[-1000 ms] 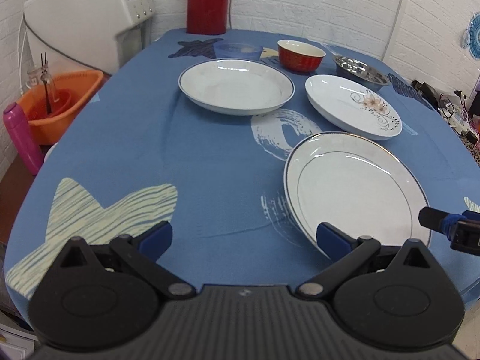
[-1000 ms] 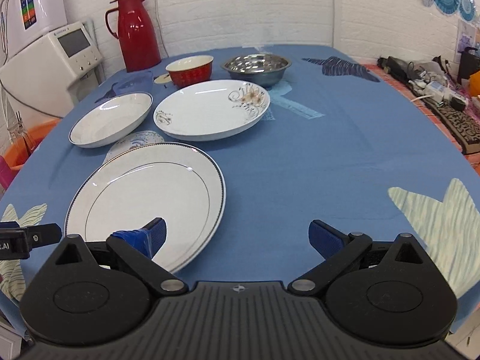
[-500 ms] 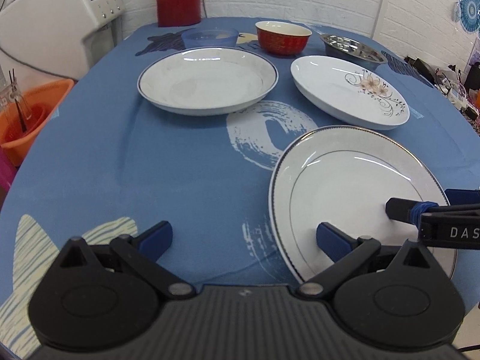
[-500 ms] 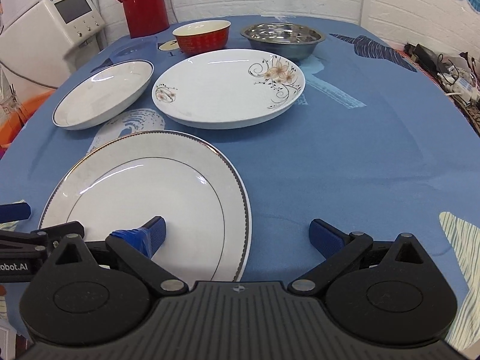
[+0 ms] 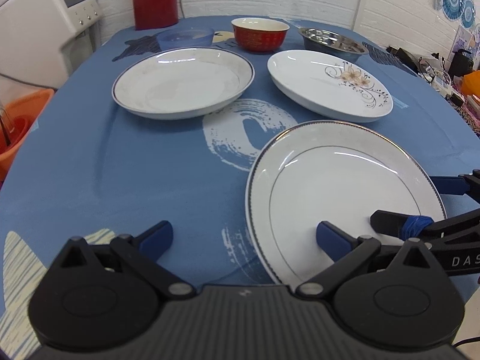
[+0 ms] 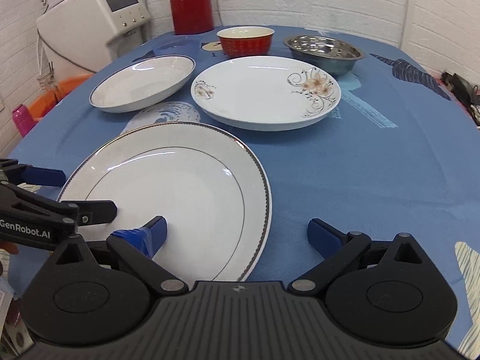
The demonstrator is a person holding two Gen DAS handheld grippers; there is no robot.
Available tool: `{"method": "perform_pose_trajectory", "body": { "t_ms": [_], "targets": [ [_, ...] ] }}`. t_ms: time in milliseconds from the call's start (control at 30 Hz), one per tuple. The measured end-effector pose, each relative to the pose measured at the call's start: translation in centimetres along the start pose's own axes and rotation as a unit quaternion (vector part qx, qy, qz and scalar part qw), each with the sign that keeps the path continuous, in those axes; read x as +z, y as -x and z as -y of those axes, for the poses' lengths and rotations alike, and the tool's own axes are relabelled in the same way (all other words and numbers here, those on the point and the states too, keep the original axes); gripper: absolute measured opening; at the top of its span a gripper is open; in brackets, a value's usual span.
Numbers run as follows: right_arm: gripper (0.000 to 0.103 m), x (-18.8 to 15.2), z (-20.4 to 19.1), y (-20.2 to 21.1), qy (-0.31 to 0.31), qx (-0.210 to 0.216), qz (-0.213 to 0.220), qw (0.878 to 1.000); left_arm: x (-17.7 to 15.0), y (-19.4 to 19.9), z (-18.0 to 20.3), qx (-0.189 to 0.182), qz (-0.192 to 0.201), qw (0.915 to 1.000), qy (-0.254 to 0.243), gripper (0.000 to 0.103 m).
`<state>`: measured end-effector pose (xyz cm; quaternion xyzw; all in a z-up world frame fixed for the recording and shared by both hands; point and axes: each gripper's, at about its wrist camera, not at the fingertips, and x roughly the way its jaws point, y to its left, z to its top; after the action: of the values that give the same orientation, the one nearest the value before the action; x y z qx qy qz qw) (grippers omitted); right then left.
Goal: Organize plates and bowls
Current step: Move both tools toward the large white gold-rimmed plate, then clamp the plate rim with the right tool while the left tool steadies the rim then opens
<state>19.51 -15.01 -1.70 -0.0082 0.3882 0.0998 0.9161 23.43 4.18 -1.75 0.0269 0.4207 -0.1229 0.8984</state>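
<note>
A large white plate with a thin dark rim (image 5: 345, 192) (image 6: 180, 186) lies nearest on the blue tablecloth. My left gripper (image 5: 244, 238) is open, its right finger over the plate and its left finger over the cloth. My right gripper (image 6: 238, 235) is open too and straddles the plate's right rim. Each gripper shows in the other's view, fingers spread over the plate. Farther back lie a deep blue-rimmed plate (image 5: 183, 84) (image 6: 144, 84) and a floral plate (image 5: 327, 90) (image 6: 267, 93). Behind them stand a red bowl (image 5: 259, 34) (image 6: 246, 40), a steel bowl (image 5: 333, 42) (image 6: 324, 51) and a blue plastic bowl (image 5: 186, 36).
A red thermos (image 6: 190, 0) stands at the table's far edge beside a white appliance (image 6: 99, 24). An orange basin (image 5: 21, 120) and a pink bottle (image 6: 21, 120) sit off the left edge. Cluttered items (image 5: 444, 69) line the right side.
Both grippers have moved forward and lower over the near plate, so the dishes look closer. Both stay open, and no dish has moved.
</note>
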Motion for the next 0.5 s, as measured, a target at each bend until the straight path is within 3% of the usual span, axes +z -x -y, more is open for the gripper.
{"method": "perform_pose_trajectory", "body": {
  "t_ms": [100,167,200,233,267,300,433,500],
  "targets": [
    [0.086,0.5,0.2,-0.1,0.009,0.010,-0.013,1.000,0.0,0.1,0.2,-0.007,-0.003,1.0000,-0.002,0.097],
    [0.083,0.8,0.2,-0.2,0.018,0.018,-0.019,0.999,-0.1,0.5,0.4,-0.016,0.000,0.9999,-0.006,0.088],
    [0.079,0.9,0.3,-0.2,0.023,0.025,-0.022,0.999,-0.1,0.7,0.6,-0.026,0.003,0.9996,-0.011,0.071],
    [0.071,1.1,0.3,-0.1,0.028,0.032,-0.027,0.999,0.0,1.1,0.8,-0.039,0.004,0.9990,-0.019,0.045],
    [0.065,1.3,0.3,0.0,0.036,0.042,-0.033,0.998,0.1,1.4,1.0,-0.050,0.000,0.9985,-0.023,0.038],
    [0.046,1.7,0.2,0.1,0.039,0.052,-0.039,0.997,0.2,1.4,1.2,-0.047,-0.004,0.9986,-0.023,0.032],
    [0.034,2.4,0.7,0.2,0.024,0.059,-0.062,0.996,0.8,1.1,-0.2,-0.072,-0.015,0.9972,0.012,0.018],
    [0.032,2.4,0.6,0.3,0.012,0.059,-0.063,0.996,0.9,1.2,-0.2,-0.069,-0.017,0.9974,0.013,0.017]
  ]
}}
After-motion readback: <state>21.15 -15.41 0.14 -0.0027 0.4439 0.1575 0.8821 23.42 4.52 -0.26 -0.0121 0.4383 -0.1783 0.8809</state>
